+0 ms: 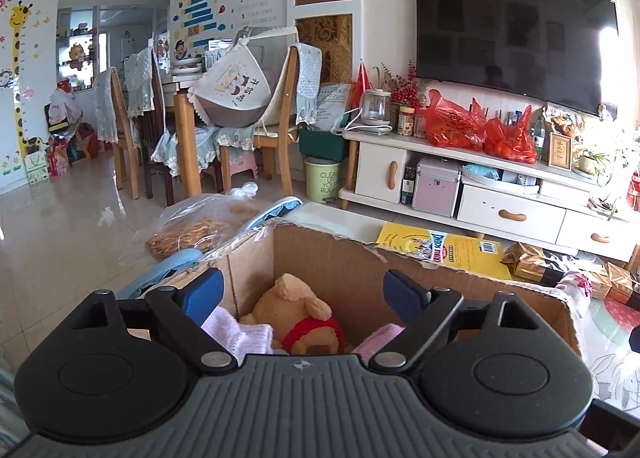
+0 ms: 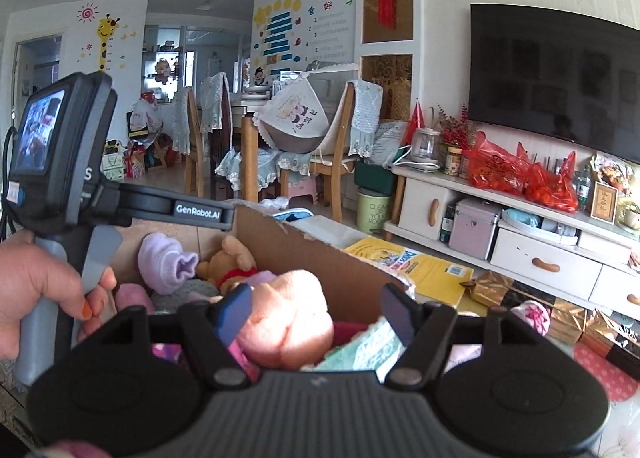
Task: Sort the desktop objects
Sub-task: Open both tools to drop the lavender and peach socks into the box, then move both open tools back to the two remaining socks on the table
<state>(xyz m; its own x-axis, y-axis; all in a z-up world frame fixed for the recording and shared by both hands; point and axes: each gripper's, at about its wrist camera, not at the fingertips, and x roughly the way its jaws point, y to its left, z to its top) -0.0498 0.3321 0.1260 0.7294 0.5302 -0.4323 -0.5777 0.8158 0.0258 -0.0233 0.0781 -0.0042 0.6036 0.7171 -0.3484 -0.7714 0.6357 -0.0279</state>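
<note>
A cardboard box (image 1: 328, 254) stands in front of both grippers and holds soft things. In the left wrist view, a brown teddy bear with a red collar (image 1: 298, 310) lies in it beside pink knitted cloth (image 1: 240, 332). My left gripper (image 1: 300, 292) is open and empty above the box. In the right wrist view, my right gripper (image 2: 316, 310) is open over the box (image 2: 320, 254). A peach plush toy (image 2: 292, 318) lies between its fingers, not clamped. A purple mitten (image 2: 168, 262) and the bear (image 2: 232, 262) lie further in. The left gripper's body (image 2: 64, 161) shows at left, held by a hand.
A yellow book (image 1: 444, 252) and gold packets (image 1: 536, 264) lie on the table right of the box. A bag of dried sticks (image 1: 192, 234) lies left of it. A TV cabinet (image 1: 480, 185) and dining chairs (image 1: 280, 117) stand beyond.
</note>
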